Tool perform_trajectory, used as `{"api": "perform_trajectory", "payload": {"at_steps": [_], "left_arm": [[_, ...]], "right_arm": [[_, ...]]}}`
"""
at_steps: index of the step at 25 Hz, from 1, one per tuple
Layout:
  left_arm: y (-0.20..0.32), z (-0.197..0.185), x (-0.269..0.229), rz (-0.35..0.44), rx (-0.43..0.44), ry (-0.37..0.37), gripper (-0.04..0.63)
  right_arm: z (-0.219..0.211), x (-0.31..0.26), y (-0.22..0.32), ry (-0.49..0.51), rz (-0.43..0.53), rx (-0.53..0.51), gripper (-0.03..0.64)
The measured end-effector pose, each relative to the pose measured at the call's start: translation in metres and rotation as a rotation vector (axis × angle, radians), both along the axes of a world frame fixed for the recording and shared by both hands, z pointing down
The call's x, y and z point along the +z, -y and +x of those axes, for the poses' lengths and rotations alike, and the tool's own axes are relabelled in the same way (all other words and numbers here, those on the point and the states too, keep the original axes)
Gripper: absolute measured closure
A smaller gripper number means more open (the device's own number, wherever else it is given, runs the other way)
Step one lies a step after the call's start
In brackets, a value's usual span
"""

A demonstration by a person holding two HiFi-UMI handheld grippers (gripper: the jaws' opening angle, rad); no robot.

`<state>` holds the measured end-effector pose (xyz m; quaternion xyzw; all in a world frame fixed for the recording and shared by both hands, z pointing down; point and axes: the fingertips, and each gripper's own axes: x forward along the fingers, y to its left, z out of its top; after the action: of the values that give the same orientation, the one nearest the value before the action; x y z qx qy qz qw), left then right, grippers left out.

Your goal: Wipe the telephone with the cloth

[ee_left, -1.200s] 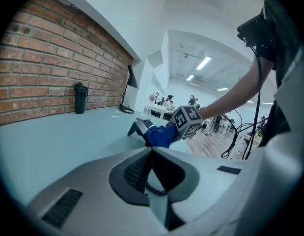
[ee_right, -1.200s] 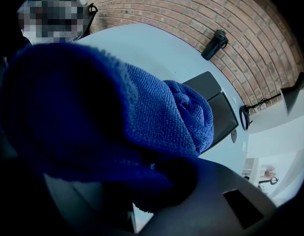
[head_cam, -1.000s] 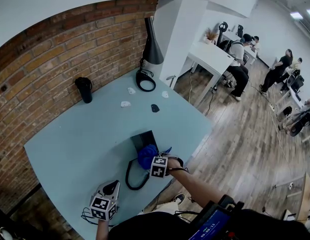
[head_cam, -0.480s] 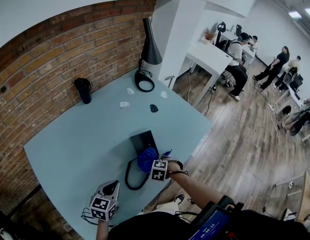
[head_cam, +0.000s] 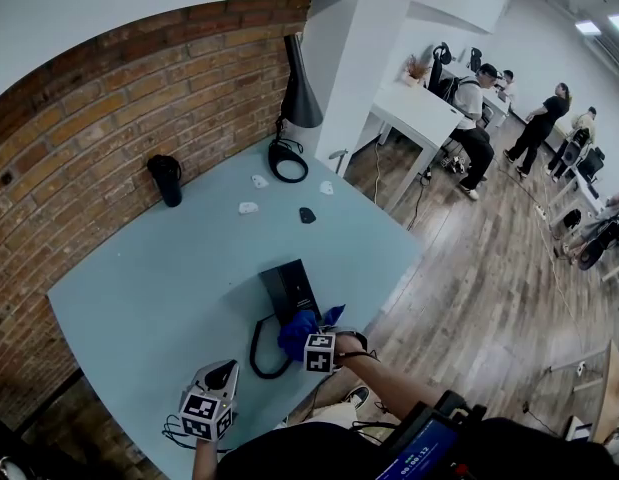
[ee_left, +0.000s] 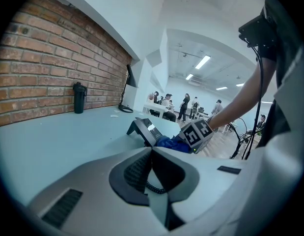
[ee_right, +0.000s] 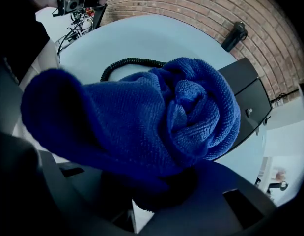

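Note:
The black telephone (head_cam: 287,286) stands tilted on the light blue table (head_cam: 149,288), its coiled cord (head_cam: 259,356) looping toward me. My right gripper (head_cam: 311,340) points straight down, shut on a bunched blue cloth (head_cam: 300,329) at the phone's near end. In the right gripper view the cloth (ee_right: 156,117) fills the space past the jaws, with the telephone (ee_right: 250,92) and cord (ee_right: 127,63) behind it. My left gripper (head_cam: 222,372) rests near the table's front edge, apart from the phone, its grey jaws meeting with nothing between them. The left gripper view shows the telephone (ee_left: 144,129) and cloth (ee_left: 170,142) ahead.
A black desk lamp (head_cam: 297,98) and a black bottle (head_cam: 168,180) stand by the brick wall. Small white scraps (head_cam: 249,208) and a small dark object (head_cam: 307,215) lie at the table's far side. The table's right edge (head_cam: 394,283) drops to a wooden floor; people sit at desks beyond.
My right gripper has carried the cloth down and toward me, from over the telephone's face to its near end, so more of the phone shows. The left gripper has stayed put.

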<state>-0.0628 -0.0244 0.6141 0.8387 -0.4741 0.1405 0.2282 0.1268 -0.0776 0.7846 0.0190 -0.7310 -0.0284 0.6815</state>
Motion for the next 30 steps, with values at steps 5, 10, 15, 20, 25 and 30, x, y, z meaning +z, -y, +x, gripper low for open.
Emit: {"api": "perform_trajectory", "payload": {"at_steps": [5,10,15,20,25,30], "left_arm": [[-0.002,-0.006,0.003,-0.014,-0.014,-0.003,0.589],[-0.001,-0.005,0.004,-0.011,-0.012,-0.010,0.589],[0.000,-0.004,0.006,-0.018,-0.007,-0.009,0.589],[-0.002,-0.008,0.008,-0.020,-0.014,-0.006,0.589],[-0.002,-0.014,0.008,-0.029,-0.037,-0.007,0.589],[-0.001,-0.012,0.010,-0.043,-0.036,-0.009,0.589]], "right_arm": [[-0.005,-0.024,0.006,0.124,-0.069,0.123,0.557],[-0.019,-0.085,0.055,0.282,0.036,0.175,0.557],[-0.032,-0.165,0.136,0.441,0.339,0.207,0.558],[-0.030,-0.223,0.204,0.409,0.695,0.194,0.558],[-0.018,-0.230,0.235,0.153,0.903,0.048,0.558],[-0.017,-0.183,0.223,0.022,0.800,-0.040,0.558]]}}
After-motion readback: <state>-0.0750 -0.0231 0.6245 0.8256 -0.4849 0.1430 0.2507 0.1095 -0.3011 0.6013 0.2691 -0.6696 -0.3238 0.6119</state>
